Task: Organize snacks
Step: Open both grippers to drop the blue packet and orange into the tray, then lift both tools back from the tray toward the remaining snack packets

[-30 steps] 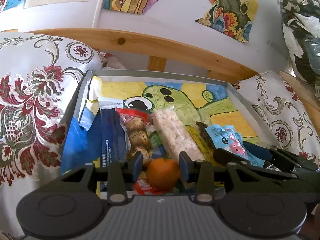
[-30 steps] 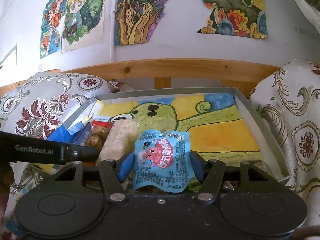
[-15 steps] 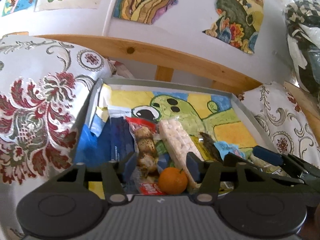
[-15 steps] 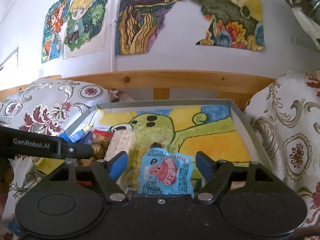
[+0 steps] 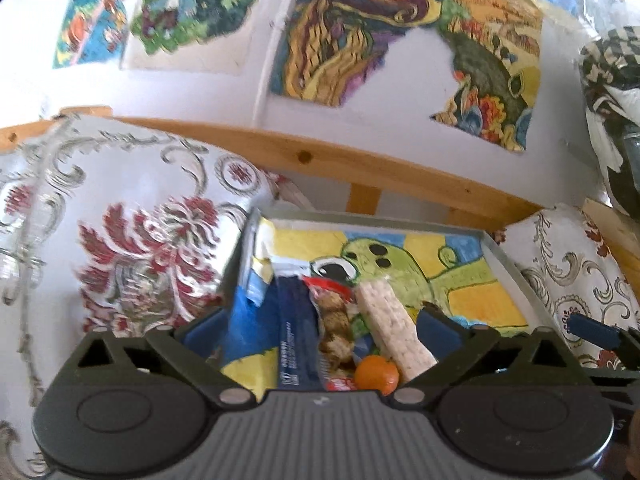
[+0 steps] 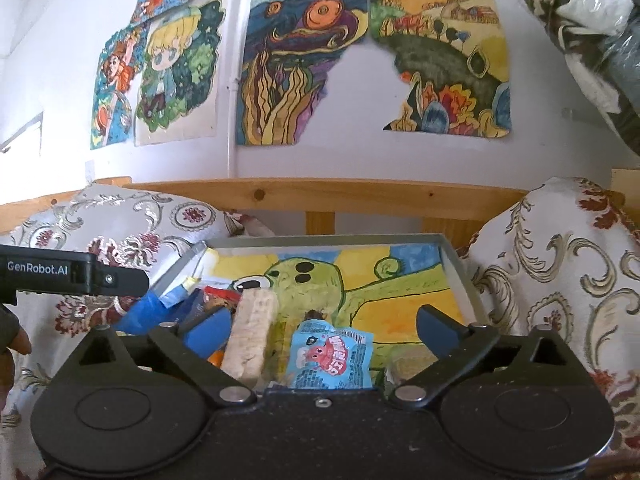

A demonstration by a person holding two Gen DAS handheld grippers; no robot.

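Note:
A grey metal tray lined with a green cartoon drawing holds the snacks. In the left wrist view an orange lies at its near edge, beside a white rice bar, a bag of round brown snacks and a dark blue packet. My left gripper hovers open above them, holding nothing. In the right wrist view a light blue packet with a red cartoon lies flat in the tray, right of the rice bar. My right gripper stands open over it, empty.
Floral cushions flank the tray on the left and right. A wooden rail and a wall with drawings stand behind. The left tool's black casing and a hand show at the left edge.
Both grippers opened wide and drew back. The left let go of the orange, the right let go of the blue packet; both now lie in the tray.

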